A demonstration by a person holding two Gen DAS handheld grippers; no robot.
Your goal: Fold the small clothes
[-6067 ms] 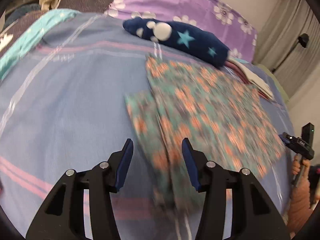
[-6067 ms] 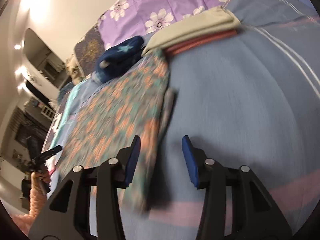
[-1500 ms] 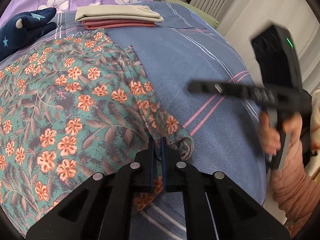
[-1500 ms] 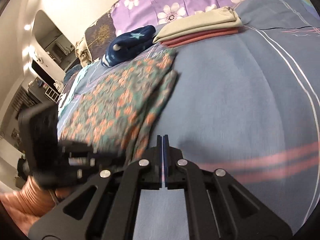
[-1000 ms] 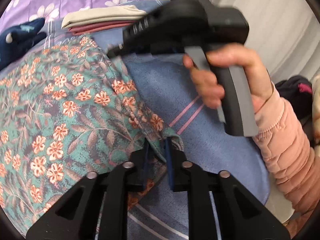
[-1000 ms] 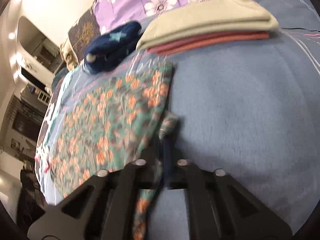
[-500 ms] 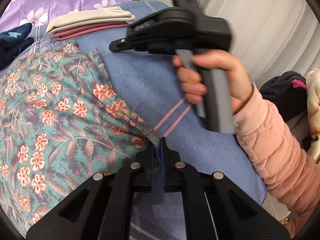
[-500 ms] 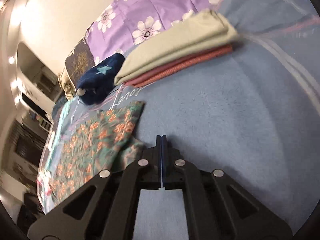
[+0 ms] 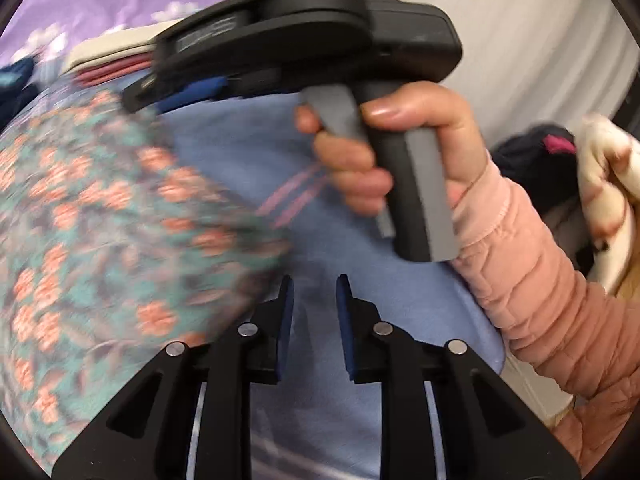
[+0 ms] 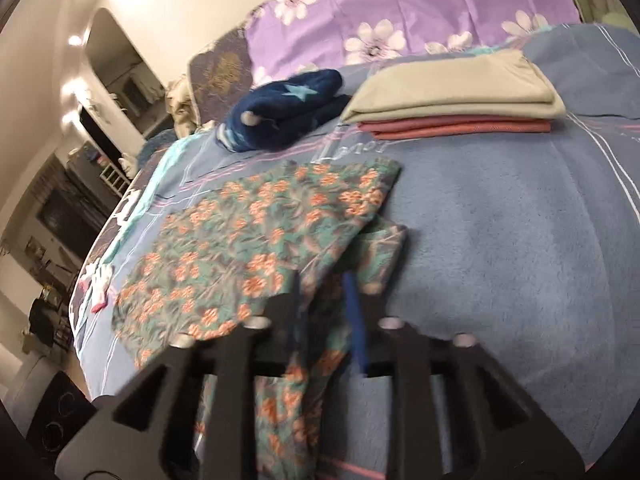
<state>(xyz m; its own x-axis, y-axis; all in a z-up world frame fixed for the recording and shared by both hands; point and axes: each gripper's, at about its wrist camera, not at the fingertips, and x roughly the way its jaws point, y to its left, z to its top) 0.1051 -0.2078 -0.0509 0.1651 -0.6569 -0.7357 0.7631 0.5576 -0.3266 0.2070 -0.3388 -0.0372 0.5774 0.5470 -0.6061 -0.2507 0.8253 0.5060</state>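
Floral garment (image 10: 256,248), right gripper (image 10: 324,304) fingers apart (blurred), straddling hem

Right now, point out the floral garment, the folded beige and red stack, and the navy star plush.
floral garment (image 10: 256,232), right wrist view, middle of the flat panel
folded stack (image 10: 452,92), right wrist view, beige top layer
navy star plush (image 10: 288,108), right wrist view, its body

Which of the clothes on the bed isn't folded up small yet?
The floral garment, spread wide over the blue bed cover right in front of the right gripper. The beige piece and red piece are stacked; the navy star item is bundled.
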